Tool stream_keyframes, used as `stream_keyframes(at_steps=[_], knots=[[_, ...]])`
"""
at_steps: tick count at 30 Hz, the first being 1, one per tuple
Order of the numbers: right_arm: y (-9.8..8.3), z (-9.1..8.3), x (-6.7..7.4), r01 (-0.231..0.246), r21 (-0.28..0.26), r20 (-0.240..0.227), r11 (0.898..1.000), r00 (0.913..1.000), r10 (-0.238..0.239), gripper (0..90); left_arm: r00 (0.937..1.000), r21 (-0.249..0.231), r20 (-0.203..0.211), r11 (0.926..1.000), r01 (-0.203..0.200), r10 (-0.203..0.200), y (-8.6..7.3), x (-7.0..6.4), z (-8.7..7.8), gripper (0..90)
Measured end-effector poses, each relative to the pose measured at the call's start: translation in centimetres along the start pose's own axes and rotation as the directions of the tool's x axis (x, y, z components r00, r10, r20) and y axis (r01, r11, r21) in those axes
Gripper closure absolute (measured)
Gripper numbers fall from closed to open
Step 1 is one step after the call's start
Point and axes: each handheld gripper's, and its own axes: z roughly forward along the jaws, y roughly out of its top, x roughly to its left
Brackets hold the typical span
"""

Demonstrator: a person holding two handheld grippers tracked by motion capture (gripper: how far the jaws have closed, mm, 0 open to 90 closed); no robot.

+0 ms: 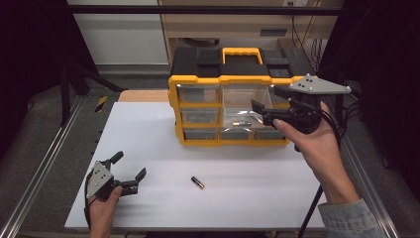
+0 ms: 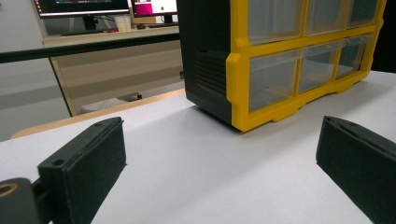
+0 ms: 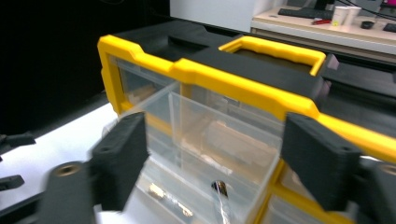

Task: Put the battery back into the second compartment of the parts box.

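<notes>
At the lower left of the high view, the left gripper (image 1: 130, 166) rests on the white table (image 1: 148, 129), jaws wide with nothing between them. A battery (image 1: 197, 182) lies loose at lower centre. The right gripper (image 1: 264, 105), jaws spread wide and holding nothing, hangs over the pulled-out clear drawer (image 1: 242, 111) of the yellow organizer (image 1: 198, 79) at upper centre; another battery (image 3: 220, 188) lies inside that drawer.
</notes>
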Motion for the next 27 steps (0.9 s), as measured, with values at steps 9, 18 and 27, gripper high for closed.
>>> stream_keyframes(at_steps=[9, 18, 27], knots=[[-2.1, -1.0, 0.3, 0.023, 0.007, 0.031, 1.000, 0.9993, -0.023, 7.7, 1.0000, 0.000, 0.000, 1.0000, 0.000, 0.000, 0.0, 0.0, 0.0, 1.2], [-4.6, -0.6, 0.2, 0.018, 0.051, 0.042, 0.999, 0.9989, -0.020, 6.7, 1.0000, 0.000, -0.001, 1.0000, 0.000, 0.000, 0.0, 0.0, 0.0, 1.2], [-7.1, 0.7, 0.2, -0.005, 0.101, 0.037, 0.995, 0.9993, 0.001, 6.9, 1.0000, 0.000, -0.001, 1.0000, -0.001, 0.001, 0.0, 0.0, 0.0, 1.1]])
